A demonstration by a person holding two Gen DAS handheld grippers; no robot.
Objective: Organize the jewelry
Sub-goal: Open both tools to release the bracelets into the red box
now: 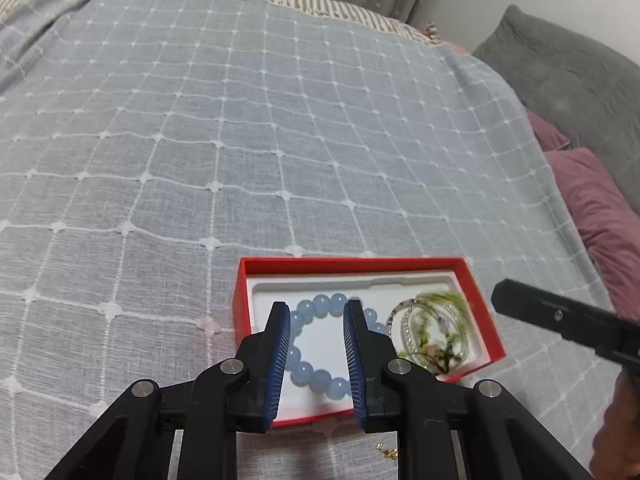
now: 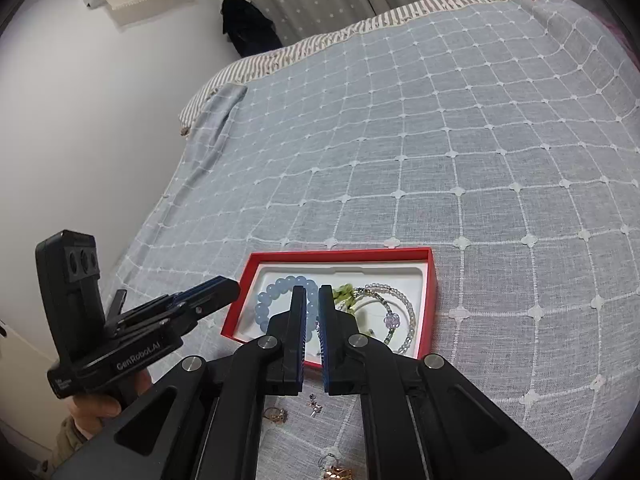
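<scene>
Box: red box (image 1: 362,266) on the bed (image 1: 240,140).
Inside: blue bracelet (image 1: 320,376) left, clear bracelets (image 1: 436,328) right.
Left hand-held gripper (image 1: 318,312): released, above the blue bracelet, empty.
Right hand-held gripper (image 2: 313,294): clenched, nothing visibly held.
Loose: small trinkets (image 2: 276,415) on the bed, near the box.

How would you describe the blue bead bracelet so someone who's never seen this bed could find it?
On the grey-blue checked bedspread lies a shallow red box with a white liner. The blue bead bracelet lies in its left half, a ring of large, plain, pale-blue round beads, unlike the thin, tangled clear and green strands beside it.
</scene>
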